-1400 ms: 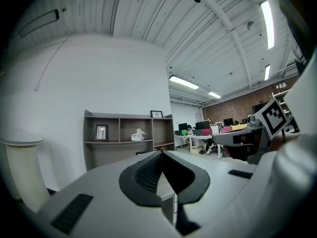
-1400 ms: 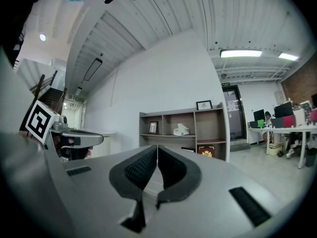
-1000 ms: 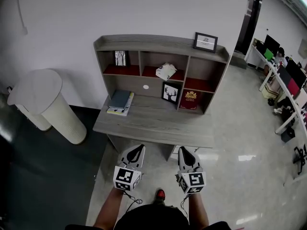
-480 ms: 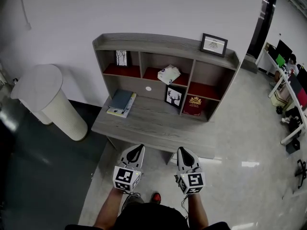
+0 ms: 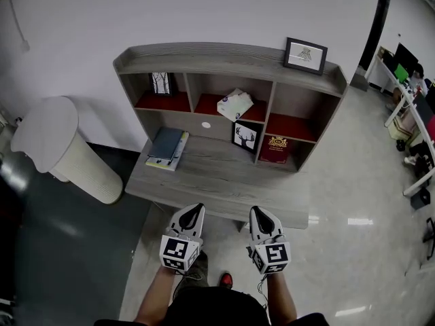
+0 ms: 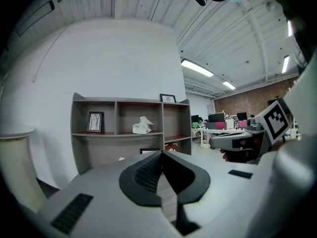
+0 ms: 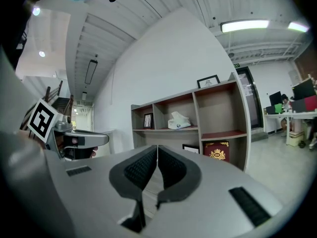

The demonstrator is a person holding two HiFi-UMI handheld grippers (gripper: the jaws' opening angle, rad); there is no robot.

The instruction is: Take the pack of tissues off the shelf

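Here a grey shelved desk (image 5: 224, 175) stands against a white wall (image 5: 204, 12).

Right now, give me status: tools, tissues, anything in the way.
Left tool and right tool shut, empty, at the desk's near edge. Tissue pack in middle top cubby of the shelf, untouched. Nothing blocks the cubby front.

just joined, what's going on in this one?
A person stands facing a grey shelf unit with a gripper in each hand. The left gripper and the right gripper are both shut and empty, held side by side near the front edge of the desk. The pack of tissues sits untouched in the middle upper compartment.
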